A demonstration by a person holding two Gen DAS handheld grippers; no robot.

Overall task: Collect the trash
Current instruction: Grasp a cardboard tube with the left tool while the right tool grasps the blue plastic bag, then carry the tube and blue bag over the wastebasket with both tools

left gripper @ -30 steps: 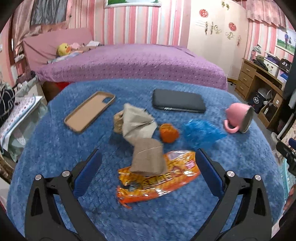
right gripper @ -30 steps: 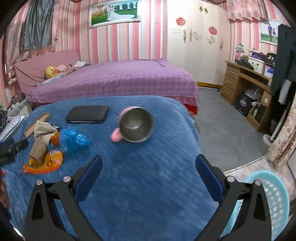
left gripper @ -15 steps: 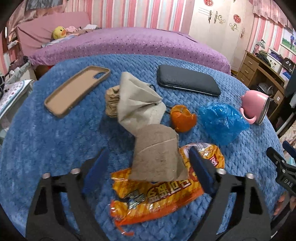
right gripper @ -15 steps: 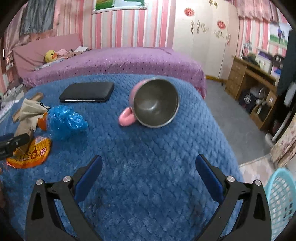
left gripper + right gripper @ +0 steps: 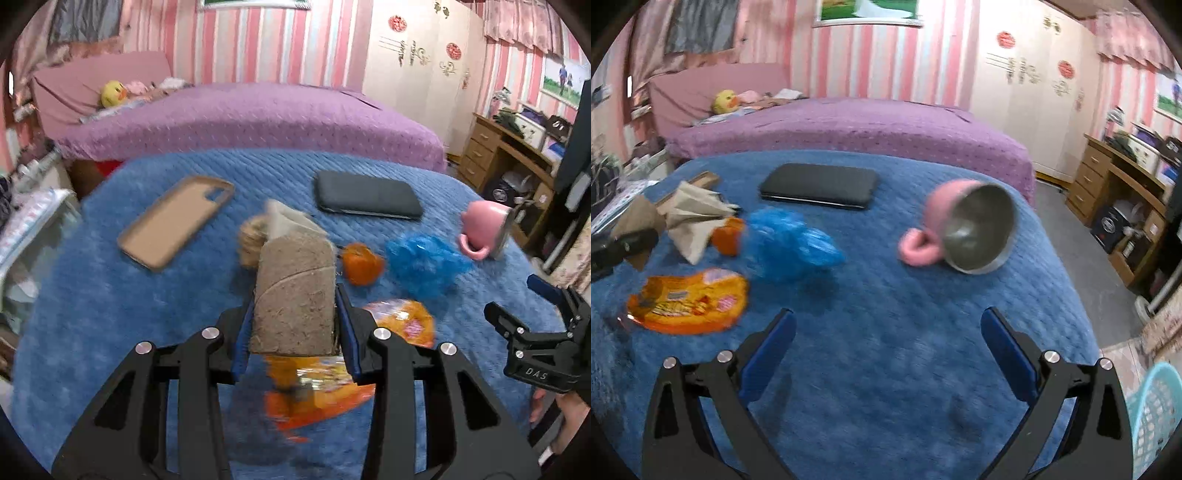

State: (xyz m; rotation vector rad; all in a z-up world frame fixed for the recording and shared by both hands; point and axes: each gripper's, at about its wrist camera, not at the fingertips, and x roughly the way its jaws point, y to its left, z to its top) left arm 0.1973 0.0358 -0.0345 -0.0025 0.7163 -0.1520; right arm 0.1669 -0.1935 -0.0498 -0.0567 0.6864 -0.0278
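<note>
My left gripper (image 5: 295, 325) is shut on a brown cardboard piece (image 5: 295, 295) and holds it above the blue quilted table (image 5: 92, 314). Under it lies an orange snack wrapper (image 5: 325, 391), also in the right wrist view (image 5: 687, 302). Behind it are crumpled beige paper (image 5: 284, 221), an orange peel (image 5: 362, 264) and a crumpled blue plastic bag (image 5: 424, 262). My right gripper (image 5: 886, 354) is open and empty over bare table, right of the blue bag (image 5: 790, 243). It also shows in the left wrist view (image 5: 535, 332).
A pink mug (image 5: 960, 229) lies on its side at the right. A black case (image 5: 820, 186) and a tan phone case (image 5: 177, 218) lie further back. A light blue basket (image 5: 1156, 424) stands on the floor at the lower right. A purple bed (image 5: 251, 118) is behind.
My left gripper closed on the brown cardboard piece and lifted it off the wrapper. My right gripper moved left and closer over the table, still open.
</note>
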